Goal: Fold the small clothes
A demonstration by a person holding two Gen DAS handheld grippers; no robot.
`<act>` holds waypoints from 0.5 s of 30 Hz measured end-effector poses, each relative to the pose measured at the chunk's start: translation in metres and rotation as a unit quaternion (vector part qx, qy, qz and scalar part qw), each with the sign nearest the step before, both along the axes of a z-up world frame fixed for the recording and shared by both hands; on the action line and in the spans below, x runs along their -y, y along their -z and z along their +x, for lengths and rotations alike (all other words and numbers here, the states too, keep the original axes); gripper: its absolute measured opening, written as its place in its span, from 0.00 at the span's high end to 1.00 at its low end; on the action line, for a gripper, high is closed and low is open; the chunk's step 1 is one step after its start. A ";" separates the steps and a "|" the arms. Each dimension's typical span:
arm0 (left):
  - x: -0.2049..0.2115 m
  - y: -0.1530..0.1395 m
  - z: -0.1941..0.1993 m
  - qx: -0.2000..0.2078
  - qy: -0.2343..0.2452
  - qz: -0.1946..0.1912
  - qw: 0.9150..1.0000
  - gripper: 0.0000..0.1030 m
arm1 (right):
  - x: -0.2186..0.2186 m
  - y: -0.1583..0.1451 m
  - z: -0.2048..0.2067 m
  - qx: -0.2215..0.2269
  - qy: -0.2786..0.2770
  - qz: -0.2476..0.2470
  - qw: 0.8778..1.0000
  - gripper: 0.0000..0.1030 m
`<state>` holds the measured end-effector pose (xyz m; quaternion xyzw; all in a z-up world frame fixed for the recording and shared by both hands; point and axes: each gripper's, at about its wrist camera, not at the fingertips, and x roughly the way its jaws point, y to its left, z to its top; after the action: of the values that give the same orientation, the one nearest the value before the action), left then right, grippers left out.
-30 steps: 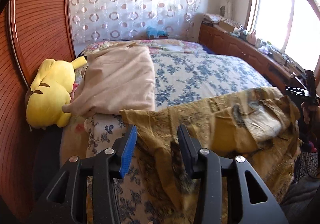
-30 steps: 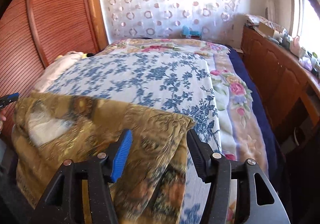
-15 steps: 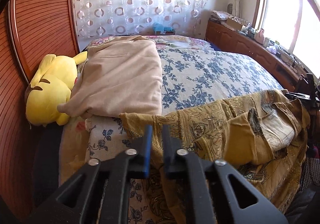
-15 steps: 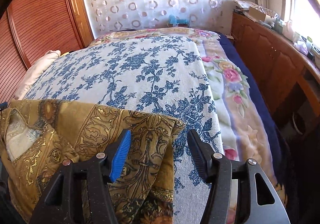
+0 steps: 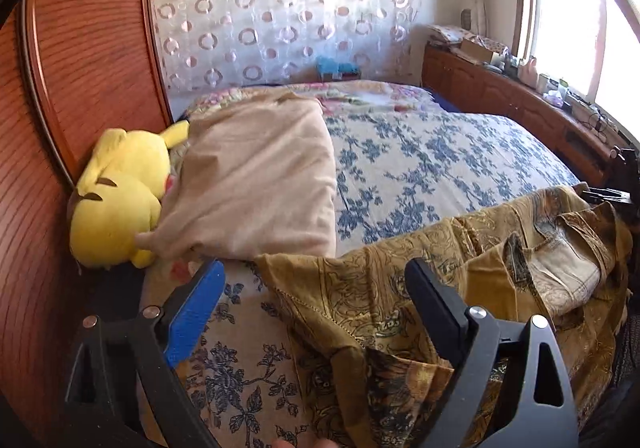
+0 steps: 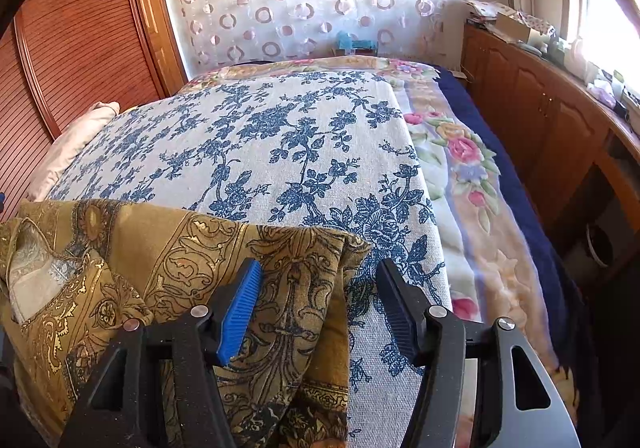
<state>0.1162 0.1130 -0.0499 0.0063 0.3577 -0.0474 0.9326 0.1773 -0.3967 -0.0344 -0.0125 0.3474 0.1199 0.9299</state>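
Across the floral bedspread (image 6: 280,136) lies the gold garment (image 5: 400,288), lower right of my left view. My left gripper (image 5: 316,288) has just sprung wide, pinching nothing; right gripper (image 6: 316,284) half-spread astride its corner, pads clear.

Bed covered by a blue-floral spread (image 6: 256,136), with a pastel rose-patterned blanket (image 6: 460,152) showing along its window-side edge. Yellow plush toy (image 5: 120,192) lies against the reddish slatted wooden panel (image 5: 88,48), touching a beige folded blanket (image 5: 256,176) beside it on the bed. Sheer curtain with ring pattern (image 5: 280,16) hangs behind the far end of the bed. Wooden cabinet run (image 6: 540,116) under a bright window, its top cluttered with small items too small to tell apart.
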 end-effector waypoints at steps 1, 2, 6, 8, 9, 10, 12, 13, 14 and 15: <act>-0.001 0.002 0.001 -0.004 -0.002 -0.001 1.000 0.11 | 0.000 0.000 0.000 0.000 0.000 0.000 1.000 0.40; -0.003 0.005 0.003 -0.008 -0.005 -0.002 1.000 0.11 | 0.001 0.000 0.000 0.000 -0.001 0.001 1.000 0.40; -0.013 0.015 0.014 -0.025 -0.016 -0.005 1.000 0.11 | 0.001 0.001 -0.001 0.000 -0.001 0.000 1.000 0.39; -0.017 0.022 0.020 -0.037 -0.017 -0.004 0.999 0.11 | 0.001 0.000 0.000 0.000 -0.002 -0.001 1.000 0.39; -0.019 0.025 0.023 -0.041 -0.017 -0.003 0.999 0.11 | 0.001 0.000 0.000 -0.001 -0.002 -0.002 1.000 0.38; -0.021 0.027 0.026 -0.046 -0.017 -0.004 0.999 0.11 | 0.001 0.000 0.000 -0.001 -0.002 -0.002 1.000 0.38; -0.023 0.033 0.031 -0.056 -0.014 -0.014 0.998 0.11 | 0.002 -0.001 0.001 -0.002 0.002 -0.002 1.000 0.34; -0.024 0.035 0.033 -0.060 -0.014 -0.017 0.998 0.11 | 0.004 -0.002 0.001 0.000 0.004 0.001 1.000 0.33; -0.024 0.037 0.035 -0.064 -0.015 -0.018 0.998 0.11 | 0.005 -0.003 0.001 0.003 0.006 0.002 1.000 0.32; -0.024 0.039 0.035 -0.066 -0.013 -0.019 0.998 0.11 | 0.006 -0.004 0.000 0.005 0.007 0.004 1.000 0.30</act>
<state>0.1514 0.1368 -0.0889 -0.0195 0.4172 -0.0424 0.9076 0.1778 -0.4029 -0.0300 -0.0072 0.3423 0.1144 0.9326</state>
